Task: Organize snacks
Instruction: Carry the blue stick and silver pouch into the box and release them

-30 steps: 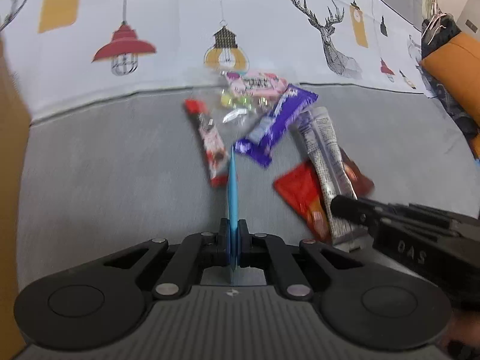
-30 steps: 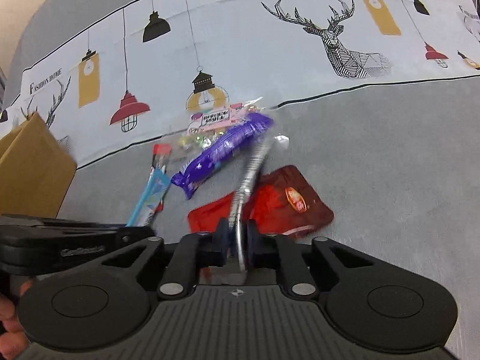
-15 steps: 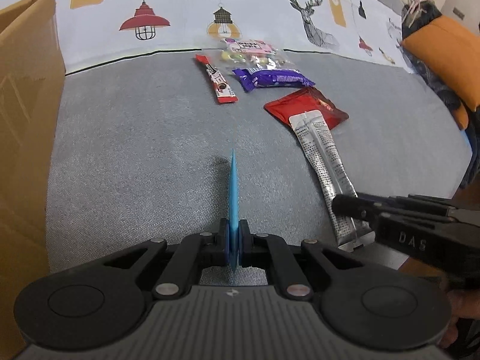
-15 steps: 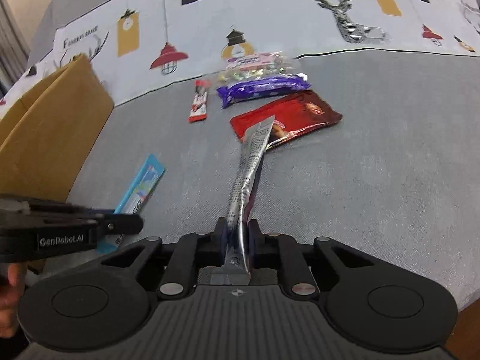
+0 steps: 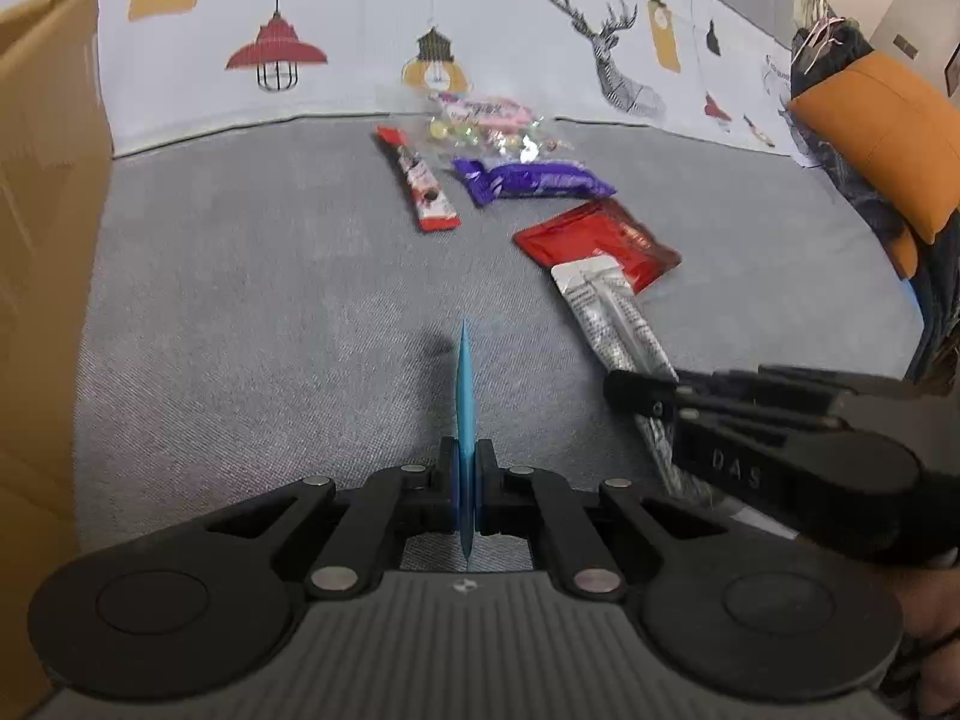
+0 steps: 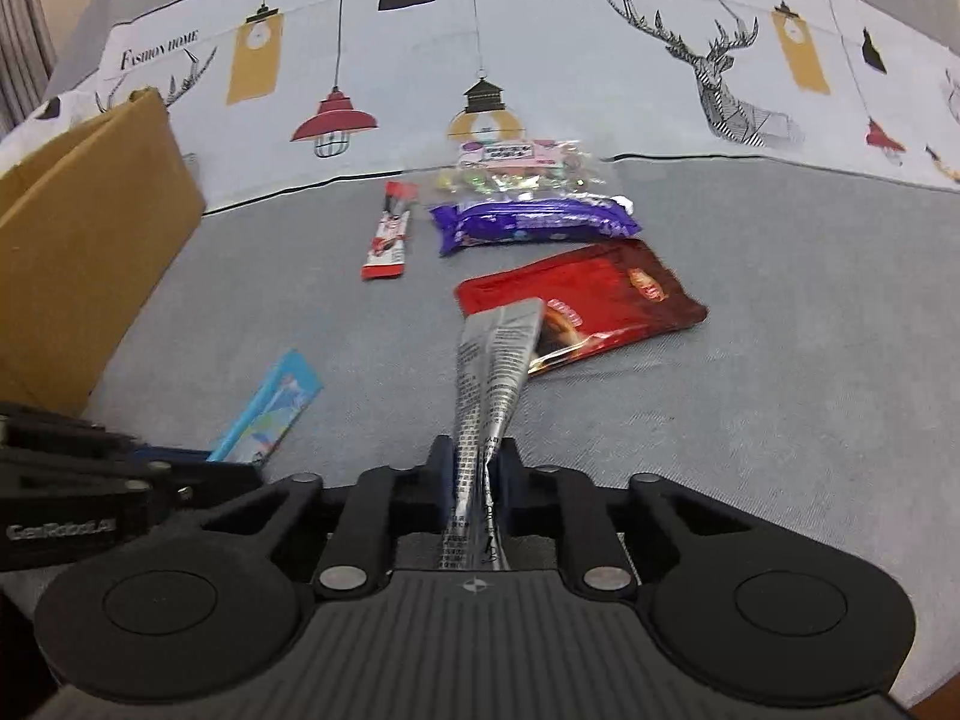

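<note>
My left gripper is shut on a thin blue snack packet, held edge-on above the grey sofa seat; the packet also shows in the right wrist view. My right gripper is shut on a long silver snack stick, which also shows in the left wrist view. Farther back on the seat lie a red pouch, a purple bar, a red-and-white stick and a clear candy bag.
A brown cardboard box stands at the left; it also shows in the right wrist view. A printed white cloth covers the sofa back. An orange cushion lies at the far right.
Both grippers have pulled back from the snack pile, each with its packet. The pile now lies farther away, and the cardboard box has come into view at the left.
</note>
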Tool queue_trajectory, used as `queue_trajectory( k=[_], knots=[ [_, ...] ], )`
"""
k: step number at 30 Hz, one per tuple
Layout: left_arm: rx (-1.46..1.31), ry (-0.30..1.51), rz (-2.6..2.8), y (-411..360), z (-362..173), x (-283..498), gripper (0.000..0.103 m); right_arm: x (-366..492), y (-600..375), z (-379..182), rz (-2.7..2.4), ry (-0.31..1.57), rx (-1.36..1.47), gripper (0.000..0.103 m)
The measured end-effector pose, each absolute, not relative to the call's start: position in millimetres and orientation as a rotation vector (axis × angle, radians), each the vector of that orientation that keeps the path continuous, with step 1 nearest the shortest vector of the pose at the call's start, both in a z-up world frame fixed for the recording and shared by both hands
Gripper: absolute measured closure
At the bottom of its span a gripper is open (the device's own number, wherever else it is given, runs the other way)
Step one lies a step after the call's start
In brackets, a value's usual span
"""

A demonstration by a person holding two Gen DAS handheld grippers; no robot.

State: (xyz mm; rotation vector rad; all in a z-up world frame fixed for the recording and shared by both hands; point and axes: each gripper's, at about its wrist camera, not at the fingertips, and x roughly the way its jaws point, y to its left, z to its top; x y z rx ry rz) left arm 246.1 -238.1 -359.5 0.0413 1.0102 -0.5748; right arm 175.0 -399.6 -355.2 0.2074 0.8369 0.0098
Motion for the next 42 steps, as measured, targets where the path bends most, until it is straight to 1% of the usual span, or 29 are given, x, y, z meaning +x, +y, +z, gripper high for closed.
queue_trajectory(
  k=[3,7,10,15,24,27,30,34,42],
  knots=[
    [0.027,0.972,-0.587,-232.0,-337.3,238.2,0.099,162.2,-393.0,-334.4,0.016,0.792,0.200,0.090],
    [-0.008,0.888,-0.597,-216.0,-293.9,222.8,0.099,132.3,-378.0,-293.1,0.004,0.701,0.252,0.090],
    [-0.033,0.802,-0.588,-196.3,-256.5,205.1,0.099,113.7,-361.0,-266.2,-0.007,0.656,0.293,0.090],
    [-0.074,0.708,-0.584,-158.1,-205.2,178.0,0.099,87.6,-323.4,-215.7,0.025,0.563,0.302,0.090],
    [-0.159,0.494,-0.495,-75.2,-125.9,141.6,0.099,83.3,-253.4,-125.2,0.187,0.400,0.262,0.090],
    [-0.187,0.440,-0.477,-51.4,-108.9,136.2,0.099,83.5,-232.6,-104.1,0.227,0.356,0.232,0.090],
    [-0.214,0.412,-0.457,-32.0,-102.7,136.8,0.099,88.4,-214.4,-96.5,0.253,0.347,0.202,0.090],
    [-0.215,0.411,-0.412,-11.9,-110.5,146.1,0.099,103.8,-195.3,-101.9,0.284,0.375,0.186,0.090],
    [-0.269,0.537,-0.353,29.1,-165.7,186.5,0.099,147.3,-153.0,-138.0,0.326,0.488,0.162,0.090]
  ],
)
